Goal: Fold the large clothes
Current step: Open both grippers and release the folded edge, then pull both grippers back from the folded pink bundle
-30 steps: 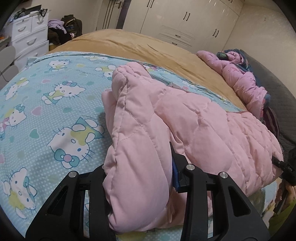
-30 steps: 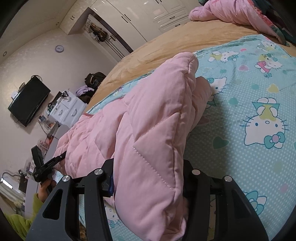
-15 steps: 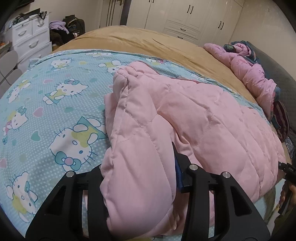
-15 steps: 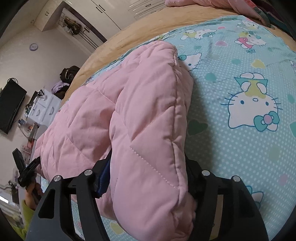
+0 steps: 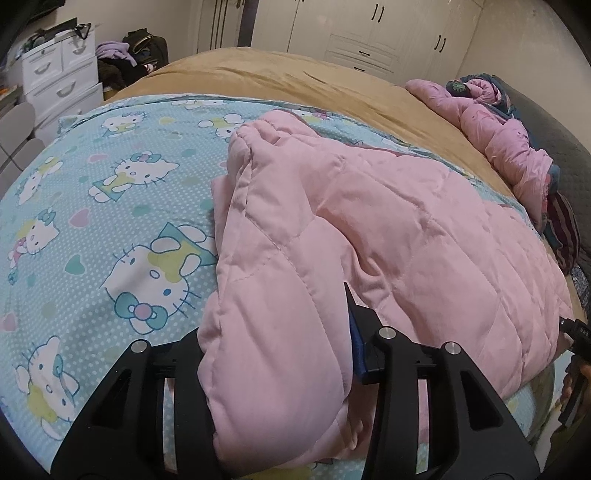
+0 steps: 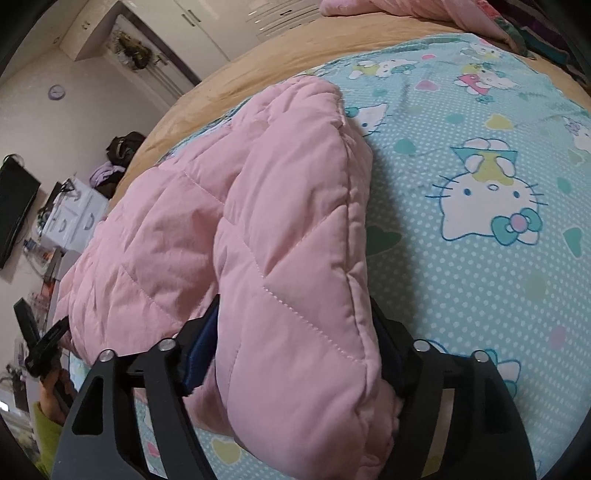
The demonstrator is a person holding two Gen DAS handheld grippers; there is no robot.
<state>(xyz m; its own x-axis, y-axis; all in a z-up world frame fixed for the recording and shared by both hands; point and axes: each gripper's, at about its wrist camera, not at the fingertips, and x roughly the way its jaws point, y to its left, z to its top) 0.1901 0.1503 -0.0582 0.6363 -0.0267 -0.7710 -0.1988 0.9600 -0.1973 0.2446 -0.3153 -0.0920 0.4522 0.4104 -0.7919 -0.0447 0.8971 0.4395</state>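
Two grippers on one pink quilted coat (image 5: 388,221), which lies folded over on the cat-print sheet (image 5: 92,192) atop the tan bedspread (image 5: 295,77). Left gripper (image 5: 280,354) is clamped on a thick doubled edge of the coat at a narrow-to-middling gap, padding bulging out between the fingers. Right gripper (image 6: 295,354) has the other padded fold between its jaws, which are opening now; the fabric fills the gap, and whether the pads are pressing it or just flanking it I can't tell for sure, probably already slack. My read on the step: a fold has just been laid down and the right side is being let go, left side not yet. Next move likely calls for the right jaws to clear the puffy edge without dragging it, the left to let go likewise, then a re-grip lower on the coat for the next fold. Padding is springy, so the fold may pop back open. Second pink quilted garment (image 5: 506,140) sits bunched at the far side of the bed. Readable text: none; only cartoon cat faces, bows and hearts on the sheet. White drawers (image 5: 55,85) and wardrobe doors (image 5: 369,33) carry no labels visible here.
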